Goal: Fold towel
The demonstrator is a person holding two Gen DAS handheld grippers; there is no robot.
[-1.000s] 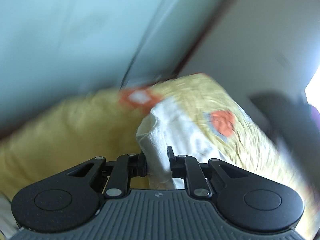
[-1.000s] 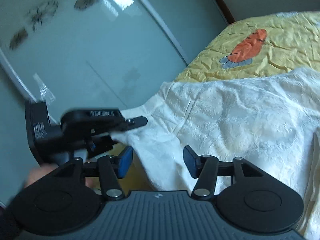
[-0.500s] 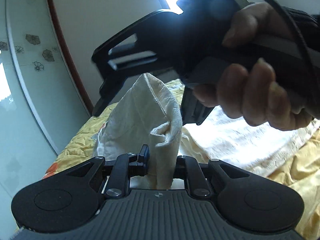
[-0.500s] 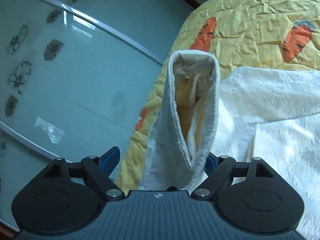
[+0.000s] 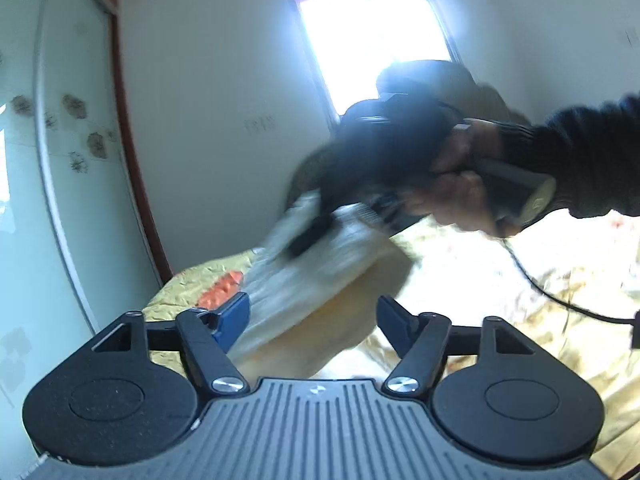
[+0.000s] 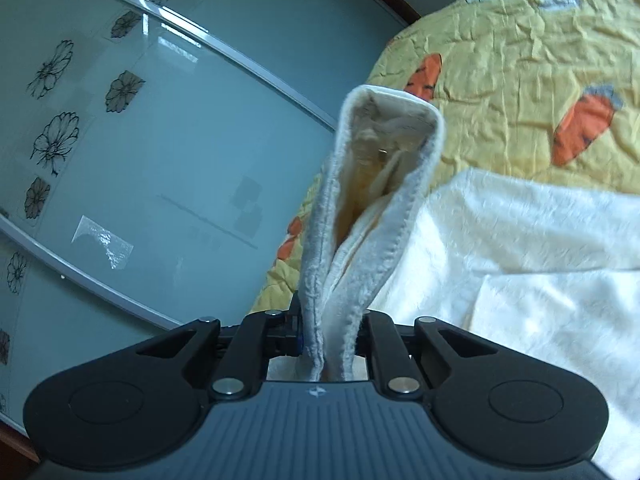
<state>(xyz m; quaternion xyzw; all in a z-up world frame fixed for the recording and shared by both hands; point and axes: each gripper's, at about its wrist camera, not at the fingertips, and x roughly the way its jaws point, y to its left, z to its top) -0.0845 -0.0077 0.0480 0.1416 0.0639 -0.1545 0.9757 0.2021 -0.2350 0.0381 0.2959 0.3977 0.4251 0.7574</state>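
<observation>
A cream white towel (image 6: 520, 240) lies spread on the yellow bedspread. A doubled edge of the towel (image 6: 372, 216) stands up from my right gripper (image 6: 330, 340), which is shut on it. In the left wrist view my left gripper (image 5: 314, 316) is open, its blue-padded fingers apart, with a blurred fold of the towel (image 5: 316, 276) hanging just ahead of them. That fold is held by the right gripper (image 5: 308, 240), seen blurred above, with a person's hand (image 5: 460, 192) and dark sleeve around its handle.
The yellow bedspread (image 6: 520, 40) carries orange carrot prints. A frosted glass wardrobe door (image 6: 140, 140) with flower drawings runs along the bed's left side. A bright window (image 5: 368, 32) is in the far wall. A black cable (image 5: 560, 300) trails from the right gripper.
My left gripper has let go of the towel and opened. My right gripper has shut on the doubled towel edge and moved away from the left one, lifting the fold.
</observation>
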